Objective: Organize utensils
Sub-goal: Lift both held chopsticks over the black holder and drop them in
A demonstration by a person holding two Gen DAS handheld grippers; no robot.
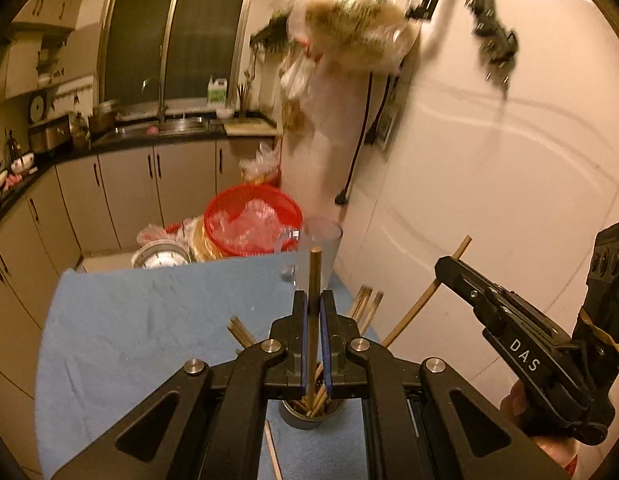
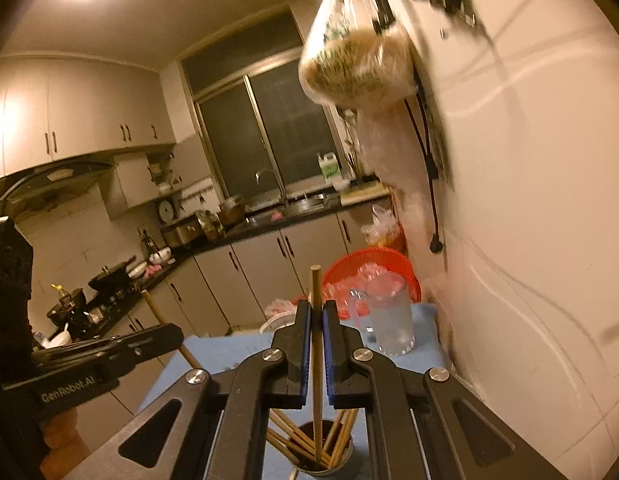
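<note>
Two grippers each hold one chopstick. The left gripper [image 1: 313, 304] has its jaws clamped on a chopstick [image 1: 314, 276] that points up. The right gripper [image 2: 316, 312] has its jaws clamped on another chopstick [image 2: 316, 296]. One metal cup [image 2: 341, 462] full of chopsticks stands near, under the jaws, on the blue desk [image 1: 149, 300]. One clear jug [image 2: 389, 316] stands far right by the wall, near one red basket [image 1: 249, 216].

"DAS" on the right gripper [image 1: 443, 266]; seemingly "GenRobot.AI", blurred, on the left gripper [image 2: 171, 332].
</note>
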